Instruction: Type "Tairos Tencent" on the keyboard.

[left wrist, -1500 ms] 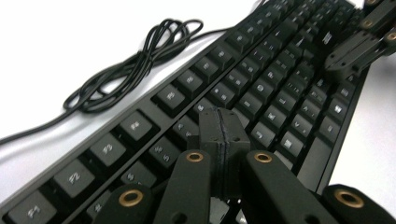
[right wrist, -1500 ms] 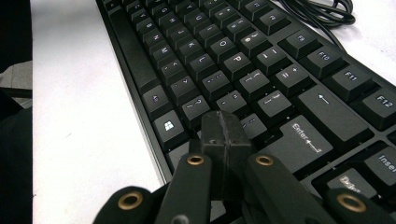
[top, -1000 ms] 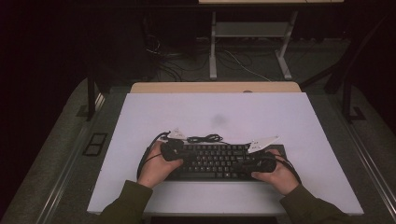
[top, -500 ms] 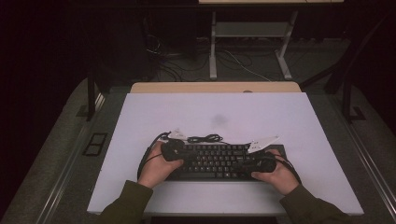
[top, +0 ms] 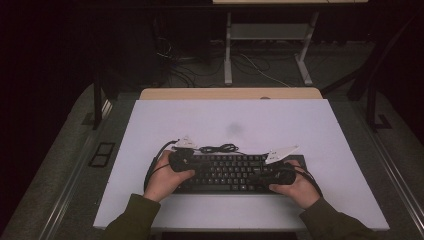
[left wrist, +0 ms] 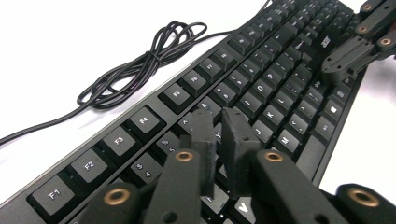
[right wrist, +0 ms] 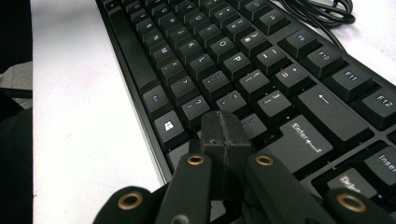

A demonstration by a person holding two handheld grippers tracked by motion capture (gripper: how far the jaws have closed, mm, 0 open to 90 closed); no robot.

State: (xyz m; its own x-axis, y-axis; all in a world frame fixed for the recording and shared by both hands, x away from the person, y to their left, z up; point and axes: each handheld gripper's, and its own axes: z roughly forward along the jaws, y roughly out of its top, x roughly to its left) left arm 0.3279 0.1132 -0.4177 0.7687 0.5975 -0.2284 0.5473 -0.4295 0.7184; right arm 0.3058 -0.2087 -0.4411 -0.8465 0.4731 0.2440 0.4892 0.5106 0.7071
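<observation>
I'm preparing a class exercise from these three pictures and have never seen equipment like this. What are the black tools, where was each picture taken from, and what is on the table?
A person sits at a white table with a hand-held two-jaw gripper in each hand. The high view looks down from above: the left gripper and right gripper rest over the two ends of a black keyboard, whose coiled cable lies behind it. The other two pictures come from cameras riding on each gripper. The left jaws have just been opening, a narrow gap with nothing between them; the right jaws are shut. Neither holds anything.

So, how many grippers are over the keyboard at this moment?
2. The left gripper is over the left end of the keyboard; the right gripper is over its right end.
</observation>
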